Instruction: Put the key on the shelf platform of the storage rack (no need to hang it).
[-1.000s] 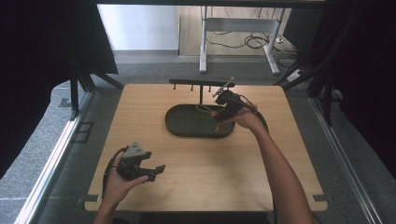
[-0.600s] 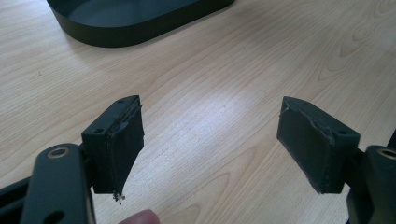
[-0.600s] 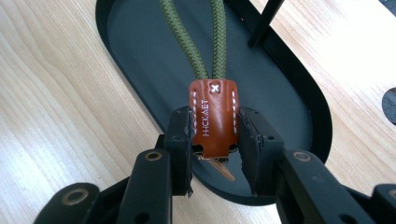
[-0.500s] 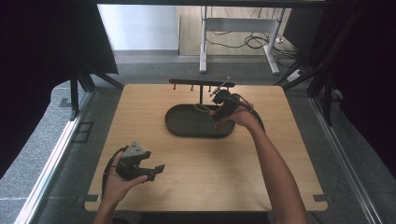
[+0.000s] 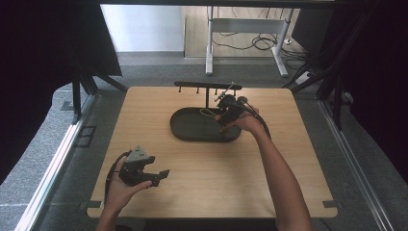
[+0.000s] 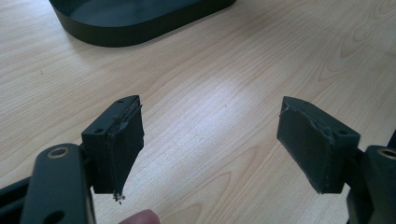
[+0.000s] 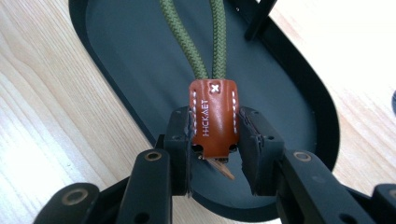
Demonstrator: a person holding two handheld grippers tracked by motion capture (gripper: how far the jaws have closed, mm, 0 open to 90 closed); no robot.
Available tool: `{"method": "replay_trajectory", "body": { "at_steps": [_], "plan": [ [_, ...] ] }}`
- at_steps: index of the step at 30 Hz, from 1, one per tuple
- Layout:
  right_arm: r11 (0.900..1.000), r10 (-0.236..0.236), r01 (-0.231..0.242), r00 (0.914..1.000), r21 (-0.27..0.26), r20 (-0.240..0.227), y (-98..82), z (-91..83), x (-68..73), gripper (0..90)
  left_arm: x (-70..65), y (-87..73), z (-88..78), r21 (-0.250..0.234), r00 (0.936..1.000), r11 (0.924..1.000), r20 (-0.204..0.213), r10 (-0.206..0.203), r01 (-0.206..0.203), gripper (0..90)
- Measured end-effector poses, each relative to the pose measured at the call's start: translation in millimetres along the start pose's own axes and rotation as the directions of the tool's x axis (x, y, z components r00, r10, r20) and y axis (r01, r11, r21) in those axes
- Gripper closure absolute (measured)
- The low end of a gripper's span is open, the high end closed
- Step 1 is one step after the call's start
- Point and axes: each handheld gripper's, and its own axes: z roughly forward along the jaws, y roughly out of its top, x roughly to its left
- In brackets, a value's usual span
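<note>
Change since earlier: almost nothing has moved; the right hand with its gripper stays over the far right part of the tray, and the left hand stays at the near left of the table.

Left gripper (image 5: 155,177): it rests low at the near left of the wooden table (image 5: 288,163), held in the person's left hand (image 5: 120,185). In the left gripper view its two black jaws stand wide apart with only bare wood between them, so it holds nothing.

Tray (image 5: 190,130): a dark oval tray lies at the middle of the table, toward the far side. Its near rim (image 6: 140,35) shows at the top of the left gripper view.

Right gripper (image 7: 215,135): its jaws are pressed together on the brown leather tab (image 7: 213,116) of a key strap, one jaw on each side of the tab.

Strap: the green cord loop (image 7: 203,42) runs from the tab away over the tray floor. I cannot tell if the loop lies on the tray or hangs a little above it.

Rack (image 5: 207,87): a thin black bar with small pegs stands on a post at the far edge of the tray, just beyond the right gripper.

Progress: my judgement is that the grasp is done and the strap is over the tray. What is left is probably to lift the loop to a peg of the rack, or to put it down; this is not yet done.
</note>
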Motion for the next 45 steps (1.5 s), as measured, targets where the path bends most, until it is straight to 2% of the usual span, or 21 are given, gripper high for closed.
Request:
{"method": "replay_trajectory", "body": {
  "at_steps": [8,20,23,28,34,41,44,45],
  "plan": [
    [1.0,0.007,-0.007,1.0,0.002,-0.006,-4.8,13.1,-0.8,66.0,0.4,-0.1,0.1,-0.002,1.0,1.0,-0.001,-0.001,0.001,23.2],
    [1.0,-0.002,0.001,0.9999,0.011,0.016,-11.1,25.4,2.4,64.2,0.0,-0.2,0.8,0.003,1.0,1.0,-0.002,0.001,-0.001,23.1],
    [1.0,0.0,0.0,0.9998,-0.006,0.02,-10.9,24.2,2.8,62.6,0.2,-0.2,0.8,0.003,1.0,1.0,-0.003,0.0,0.0,23.1],
    [1.0,0.0,0.0,0.9997,-0.004,0.024,-11.2,23.2,3.4,58.4,-0.1,-0.2,1.3,0.005,1.0,1.0,-0.001,0.002,-0.002,23.1],
    [1.0,0.015,-0.014,0.9997,-0.024,0.022,-12.9,16.2,3.7,55.3,0.2,-0.2,0.8,0.003,1.0,1.0,-0.002,0.0,0.0,23.1],
    [0.997,0.02,-0.02,0.9998,-0.071,0.004,-21.1,-0.5,8.3,53.1,-0.4,0.2,0.9,0.007,1.0,1.0,-0.002,0.007,-0.007,23.1],
    [0.995,0.023,-0.023,0.9997,-0.099,-0.003,-30.5,-11.2,11.6,52.5,-0.2,0.2,0.7,0.005,1.0,1.0,-0.003,0.005,-0.005,23.1],
    [0.992,0.026,-0.027,0.9996,-0.122,-0.012,-38.9,-17.4,13.3,52.0,-0.4,0.3,0.1,0.004,1.0,1.0,-0.006,0.005,-0.005,23.1]
  ]
}}
